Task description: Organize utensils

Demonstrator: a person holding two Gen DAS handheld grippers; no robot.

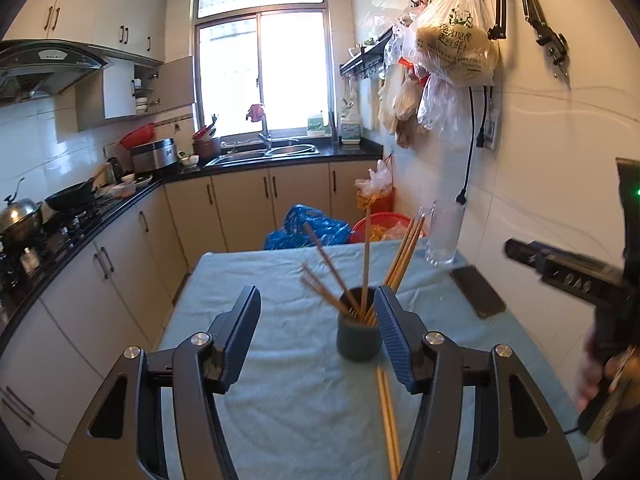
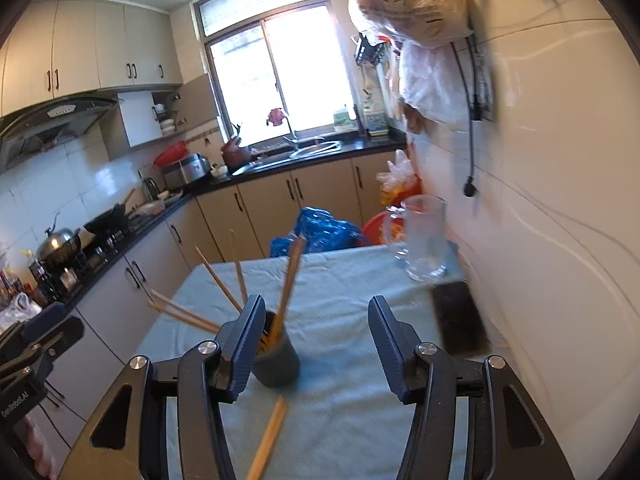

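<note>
A dark grey cup [image 1: 357, 338] stands on the light blue tablecloth [image 1: 288, 400] and holds several wooden chopsticks [image 1: 366, 260] that fan out. A loose pair of chopsticks [image 1: 388, 420] lies on the cloth just in front of the cup. My left gripper [image 1: 318, 328] is open and empty, its right finger beside the cup. In the right wrist view the cup [image 2: 277, 364] sits by the left finger of my right gripper [image 2: 316, 340], which is open and empty. The loose pair [image 2: 269, 438] lies below it.
A glass mug [image 2: 424, 236] and a dark phone [image 2: 458, 318] lie at the table's far right by the tiled wall. A blue bag [image 1: 308, 228] and a red basin [image 1: 380, 226] sit on the floor beyond. Kitchen counters run along the left.
</note>
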